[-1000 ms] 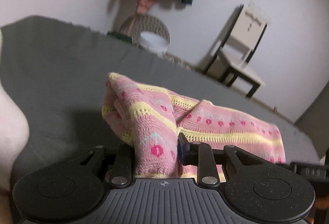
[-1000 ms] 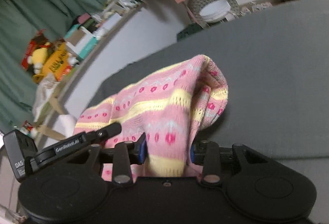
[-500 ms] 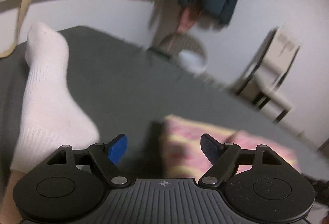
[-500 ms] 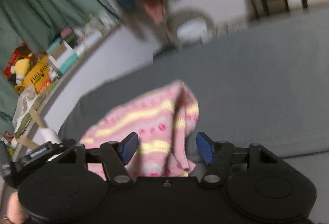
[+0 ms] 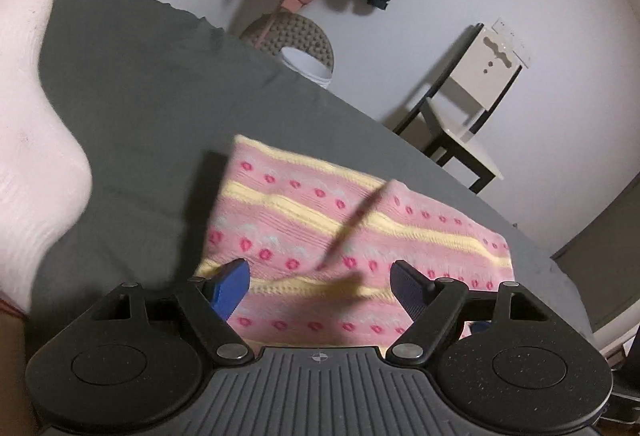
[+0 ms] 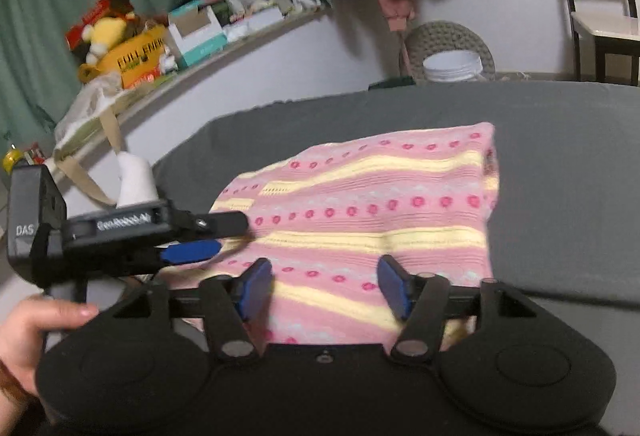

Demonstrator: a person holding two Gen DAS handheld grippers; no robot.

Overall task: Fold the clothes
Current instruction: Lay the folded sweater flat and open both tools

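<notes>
Both released since a second ago: left tongs (image 5: 319, 288) and right tongs (image 6: 325, 288), then clamped on bunched folds of the pink knitted garment with yellow stripes and red dots (image 6: 372, 203), now spread wide with blue pads (image 5: 229, 288) apart and nothing between them. Dropped and flattened: garment formerly lifted in a hump ahead of each pair of tongs, now lying folded and spread on the grey sheet-covered bed (image 6: 568, 171), just beyond and under the fingertips. Drawn back and raised slightly above the fabric. White sock-clad foot (image 5: 28, 139) newly larger at far left of left tongs.
</notes>
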